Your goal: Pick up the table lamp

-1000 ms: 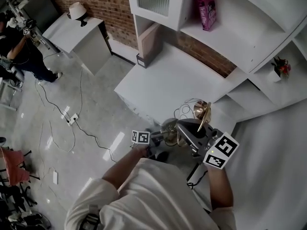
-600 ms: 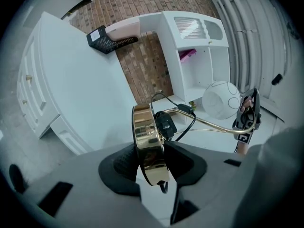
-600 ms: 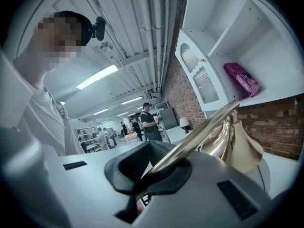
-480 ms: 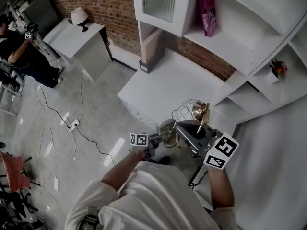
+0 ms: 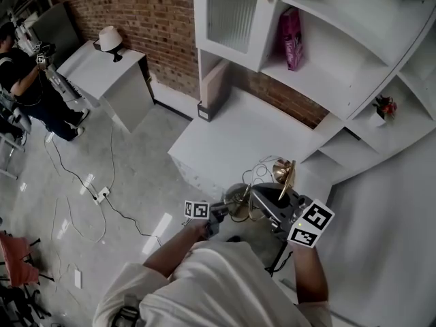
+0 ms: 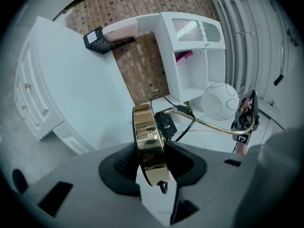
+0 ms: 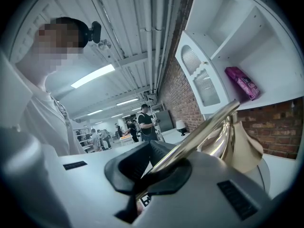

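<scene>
A gold metal table lamp (image 5: 253, 195) is held in the air, tipped on its side, above the front edge of a white desk (image 5: 235, 131). The left gripper (image 6: 152, 171) pinches the rim of its round base (image 6: 146, 139). The right gripper (image 7: 153, 171) is clamped tight on its thin curved stem (image 7: 205, 126).

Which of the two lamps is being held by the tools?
The gold table lamp: the left tool grips its round base and the right tool grips its thin stem. The white-shaded lamp stands untouched on the far white table.
</scene>
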`<move>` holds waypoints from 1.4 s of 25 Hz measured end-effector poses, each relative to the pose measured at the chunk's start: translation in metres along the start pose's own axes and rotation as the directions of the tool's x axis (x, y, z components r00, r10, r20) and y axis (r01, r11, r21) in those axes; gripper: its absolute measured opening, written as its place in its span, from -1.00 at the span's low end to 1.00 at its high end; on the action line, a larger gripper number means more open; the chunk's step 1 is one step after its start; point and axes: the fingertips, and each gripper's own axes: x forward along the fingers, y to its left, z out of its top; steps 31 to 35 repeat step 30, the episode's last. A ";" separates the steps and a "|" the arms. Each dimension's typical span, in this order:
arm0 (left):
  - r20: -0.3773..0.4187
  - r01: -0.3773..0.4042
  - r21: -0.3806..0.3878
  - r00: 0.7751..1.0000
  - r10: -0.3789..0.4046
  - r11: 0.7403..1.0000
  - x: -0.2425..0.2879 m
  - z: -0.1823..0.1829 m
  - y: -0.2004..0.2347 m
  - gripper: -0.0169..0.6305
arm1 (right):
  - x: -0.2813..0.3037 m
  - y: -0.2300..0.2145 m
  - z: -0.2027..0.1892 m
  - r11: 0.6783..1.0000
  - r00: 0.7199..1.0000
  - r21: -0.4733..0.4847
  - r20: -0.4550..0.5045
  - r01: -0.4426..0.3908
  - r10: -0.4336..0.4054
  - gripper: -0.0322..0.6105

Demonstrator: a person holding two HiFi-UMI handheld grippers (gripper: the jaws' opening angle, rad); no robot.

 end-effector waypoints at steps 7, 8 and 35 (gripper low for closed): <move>-0.006 0.005 -0.021 1.000 -0.005 1.000 0.003 -0.003 0.002 -0.44 | 0.002 0.001 -0.001 1.000 1.000 -0.005 -0.001 -0.002 0.002 -0.86; -0.008 0.008 -0.022 1.000 -0.008 1.000 0.001 -0.004 0.002 -0.44 | 0.004 0.004 -0.001 1.000 1.000 -0.007 -0.002 -0.001 0.001 -0.86; -0.005 0.013 -0.010 1.000 -0.013 1.000 0.004 0.001 0.001 -0.45 | 0.005 0.007 -0.001 1.000 1.000 -0.030 -0.005 -0.004 0.004 -0.86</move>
